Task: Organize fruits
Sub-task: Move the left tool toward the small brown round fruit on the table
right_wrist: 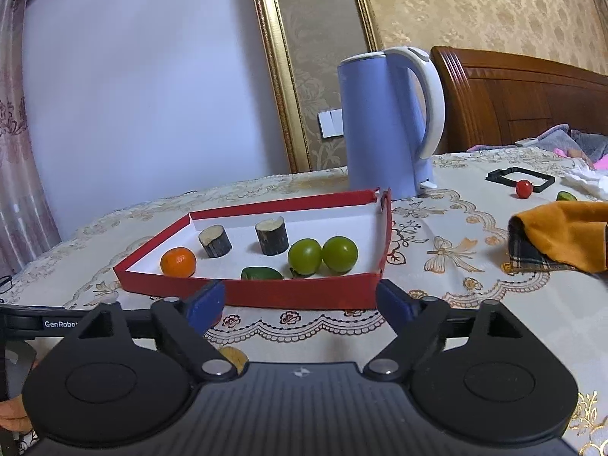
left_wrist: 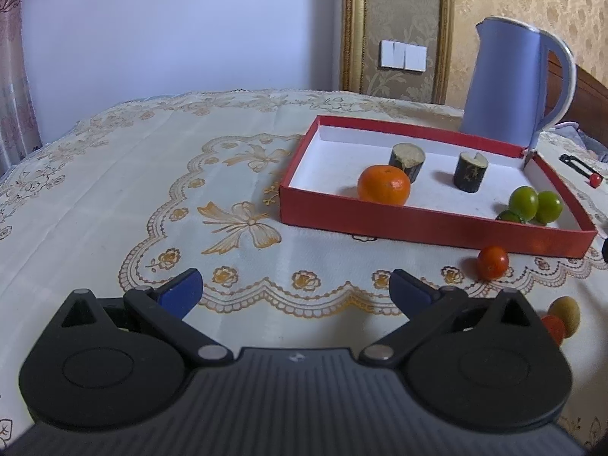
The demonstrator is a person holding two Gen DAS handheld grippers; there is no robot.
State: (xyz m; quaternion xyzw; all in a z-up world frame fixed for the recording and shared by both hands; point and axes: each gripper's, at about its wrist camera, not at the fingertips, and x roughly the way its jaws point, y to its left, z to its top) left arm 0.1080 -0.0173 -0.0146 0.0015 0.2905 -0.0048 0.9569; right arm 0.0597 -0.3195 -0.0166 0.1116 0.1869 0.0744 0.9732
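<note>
I am holding my left gripper (left_wrist: 294, 290) and right gripper (right_wrist: 300, 304) released and empty before the red tray (left_wrist: 418, 224). Inside it are sitting an orange (left_wrist: 383, 184) and green fruits (left_wrist: 524, 198); a cherry tomato (left_wrist: 492, 262) is lying just outside its front wall

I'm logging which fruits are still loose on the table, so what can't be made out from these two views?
- Yellowish fruit, right wrist view: mostly hidden behind the right gripper; kind unclear.
- Red fruit beside a yellowish fruit, left wrist view: largely hidden behind the left gripper.
- Green item, right wrist view: partly hidden by the orange cloth.
- Low green pieces in the red box: cut off by its front wall.
</note>
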